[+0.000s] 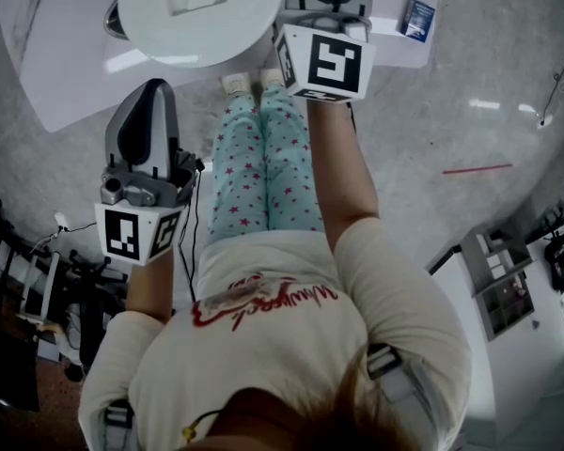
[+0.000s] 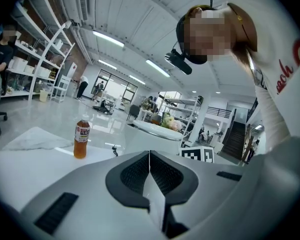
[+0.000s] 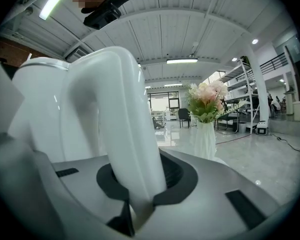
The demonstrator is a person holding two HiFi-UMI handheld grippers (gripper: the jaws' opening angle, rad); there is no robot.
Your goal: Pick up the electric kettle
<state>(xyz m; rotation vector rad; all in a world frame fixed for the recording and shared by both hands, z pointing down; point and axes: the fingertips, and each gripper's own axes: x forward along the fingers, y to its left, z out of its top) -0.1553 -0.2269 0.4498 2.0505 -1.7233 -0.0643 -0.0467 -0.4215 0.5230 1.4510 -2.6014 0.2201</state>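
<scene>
Left gripper (image 2: 150, 166): jaws pressed together with nothing between them, held apart from the kettle.
Electric kettle (image 1: 193, 12): white, lid up, over the near edge of the white table (image 1: 47, 54).
Right gripper (image 3: 140, 184): clamped on the kettle's curved handle (image 3: 122, 124).

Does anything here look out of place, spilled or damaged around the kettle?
Nothing stands out. The electric kettle looks level with its lid shut, the right gripper is clamped on its handle, and no water shows on the white table. The tea bottle and the flower vase stand upright.
</scene>
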